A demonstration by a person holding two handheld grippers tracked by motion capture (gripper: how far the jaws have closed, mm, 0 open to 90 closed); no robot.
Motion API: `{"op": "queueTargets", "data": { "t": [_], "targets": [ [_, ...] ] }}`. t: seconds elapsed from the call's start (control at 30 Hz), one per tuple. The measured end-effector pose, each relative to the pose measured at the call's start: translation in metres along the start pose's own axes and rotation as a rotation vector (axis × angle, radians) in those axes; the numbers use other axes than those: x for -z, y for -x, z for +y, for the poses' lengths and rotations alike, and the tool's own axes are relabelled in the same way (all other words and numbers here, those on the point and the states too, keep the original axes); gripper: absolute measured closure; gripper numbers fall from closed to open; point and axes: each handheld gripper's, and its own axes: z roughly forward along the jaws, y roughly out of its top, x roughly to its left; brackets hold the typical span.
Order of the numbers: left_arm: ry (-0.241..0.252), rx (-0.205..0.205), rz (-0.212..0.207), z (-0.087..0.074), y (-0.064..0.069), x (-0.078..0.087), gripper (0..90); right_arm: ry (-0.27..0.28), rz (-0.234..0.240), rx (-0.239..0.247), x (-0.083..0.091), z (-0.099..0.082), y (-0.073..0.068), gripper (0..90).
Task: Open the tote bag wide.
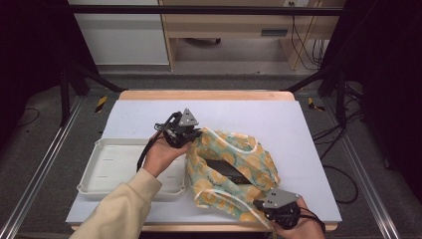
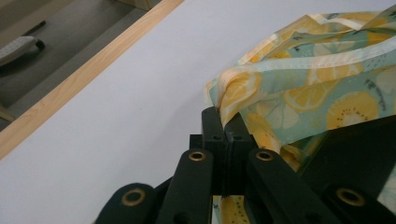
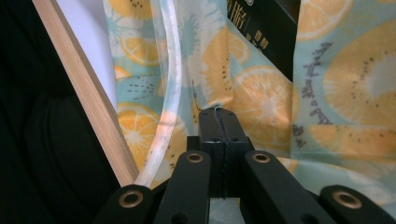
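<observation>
Nearest the person, the right gripper (image 1: pixel 268 206) pinches the fruit-print bag (image 1: pixel 234 164) by its near rim, jaws clamped on fabric. Beyond it, a black box (image 1: pixel 229 170) lies inside. Farthest, the left gripper (image 1: pixel 191 135) nips the far rim, likely so the 2 grips hold the mouth open.

Behind the fruit-print bag (image 1: pixel 231 167) and to its right the surface (image 1: pixel 278 117) lies bare, open for passage. Left of the bag, the white tray (image 1: pixel 112 169) blocks the way.
</observation>
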Motion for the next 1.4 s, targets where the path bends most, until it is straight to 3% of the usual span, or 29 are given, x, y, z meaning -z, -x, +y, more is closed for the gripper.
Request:
{"op": "queueTargets", "data": {
  "t": [0.2, 0.33, 0.47, 0.67, 0.77, 0.83, 0.93, 1.07, 1.27, 1.4],
  "targets": [
    [0.015, -0.011, -0.004, 0.001, 0.006, 0.006, 90.0, 0.076, -0.039, -0.054, 0.01, 0.008, 0.007, 64.5],
    [0.016, -0.022, -0.008, 0.002, 0.009, 0.008, 90.0, 0.109, -0.055, -0.077, 0.018, 0.017, 0.013, 54.7],
    [0.021, -0.023, -0.011, 0.002, 0.01, 0.01, 90.0, 0.12, -0.107, -0.098, 0.025, 0.028, 0.026, 50.4],
    [0.034, -0.02, -0.011, 0.003, 0.01, 0.014, 90.0, 0.106, -0.226, -0.185, 0.023, 0.039, 0.058, 43.0],
    [0.036, -0.021, -0.012, 0.002, 0.01, 0.015, 90.0, 0.074, -0.222, -0.211, 0.014, 0.04, 0.067, 38.3],
    [0.038, -0.023, -0.011, 0.002, 0.011, 0.015, 90.0, 0.049, -0.211, -0.215, 0.006, 0.04, 0.07, 39.3],
    [0.039, -0.024, -0.014, 0.001, 0.011, 0.016, 90.0, 0.023, -0.217, -0.193, 0.001, 0.04, 0.072, 59.3],
    [0.028, -0.042, -0.023, 0.0, 0.013, 0.014, 90.0, 0.052, -0.288, -0.2, 0.008, 0.044, 0.08, 81.2],
    [0.005, -0.07, -0.013, -0.001, 0.021, 0.002, 89.9, 0.108, -0.394, -0.21, 0.019, 0.048, 0.097, 89.1],
    [-0.028, -0.095, 0.016, -0.004, 0.022, -0.009, 90.0, 0.091, -0.389, -0.213, 0.009, 0.045, 0.106, 89.6]
  ]
}}
